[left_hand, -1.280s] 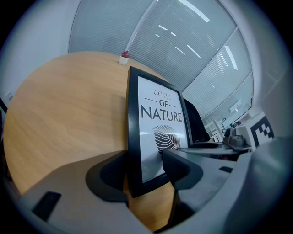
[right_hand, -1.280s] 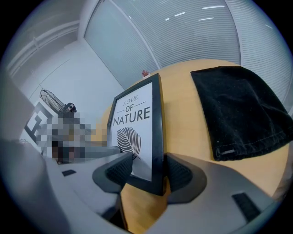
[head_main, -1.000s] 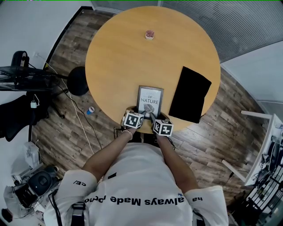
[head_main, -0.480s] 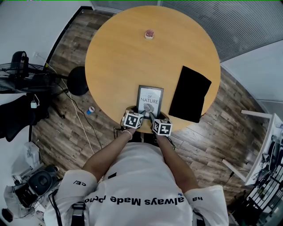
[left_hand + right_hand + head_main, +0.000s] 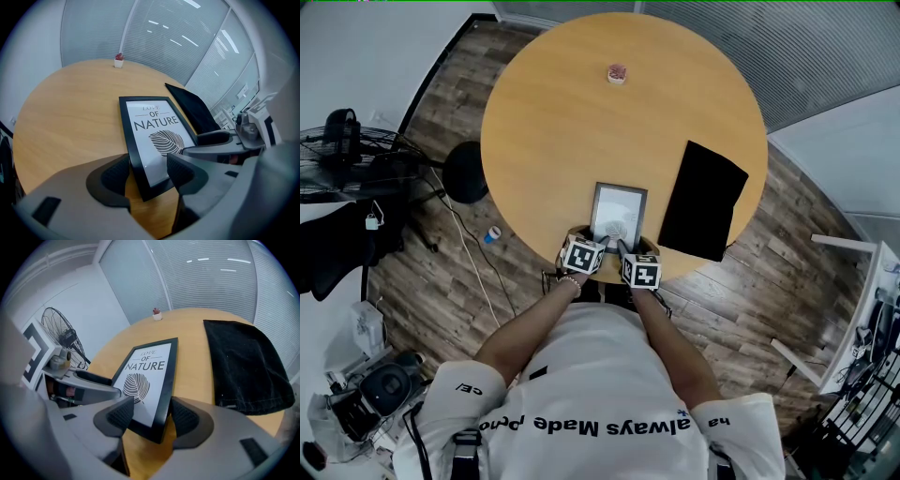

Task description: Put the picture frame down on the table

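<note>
Since the earlier frame, we note that the glass of the picture frame [image 5: 618, 212] has gone from showing its print to a pale glare in the head view. The right gripper's [image 5: 152, 416] marker cube has edged slightly left. The frame's place is unchanged.

The frame lies face up on the round table [image 5: 572, 112], close to the near edge. A black cloth [image 5: 703, 200] lies just to its right, apart from it. A small pot [image 5: 618, 73] stands well apart at the far side.

The right gripper's jaws have just been opening. They now stand wide astride the frame's near right corner, and we see no pad pressing on it.

The left gripper [image 5: 147, 171] has its jaws apart astride the near left corner. Bare table shows between the left pad and the frame's edge.
</note>
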